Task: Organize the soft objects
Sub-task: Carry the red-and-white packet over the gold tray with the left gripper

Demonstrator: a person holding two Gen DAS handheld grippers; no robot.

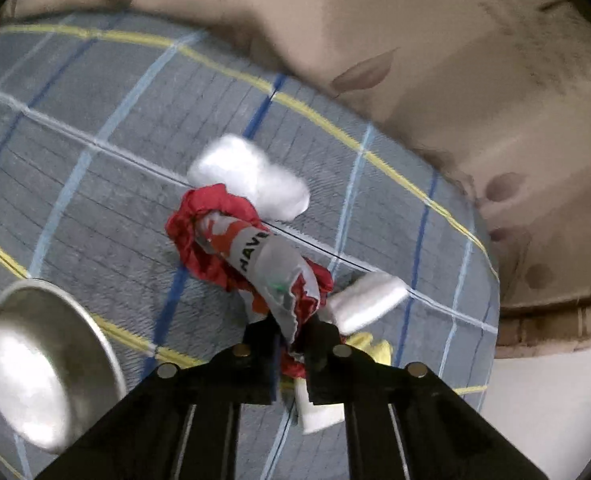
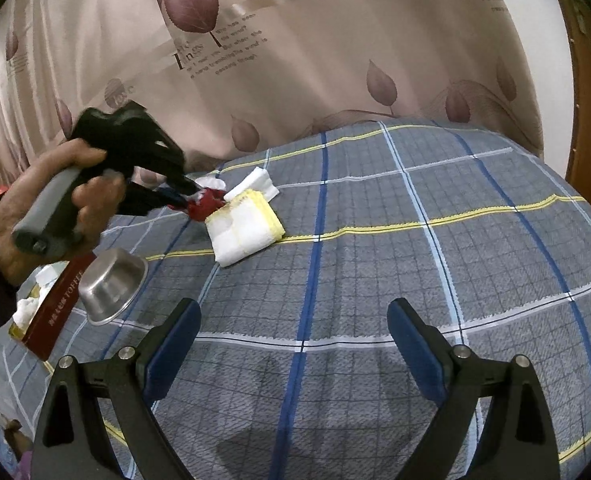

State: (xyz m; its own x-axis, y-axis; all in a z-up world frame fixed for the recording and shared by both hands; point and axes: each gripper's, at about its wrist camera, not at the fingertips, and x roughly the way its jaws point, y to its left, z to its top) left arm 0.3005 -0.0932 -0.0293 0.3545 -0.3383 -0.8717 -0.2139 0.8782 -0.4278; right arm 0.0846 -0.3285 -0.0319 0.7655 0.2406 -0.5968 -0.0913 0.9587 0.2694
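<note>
- While your left gripper (image 1: 289, 338) is clamped on the red crumpled cloth (image 1: 211, 236), treat it as light and limp: it will sag and trail.
- The cloth hangs over the plaid bed cover (image 2: 375, 280), at 12 o'clock from the jaws, just beside the white pads (image 1: 251, 176).
- Your right gripper (image 2: 295, 344) stands wide apart, empty.
- Take bunched folds, not a loose edge; the steel bowl (image 2: 113, 286) sits at 9 o'clock.
</note>
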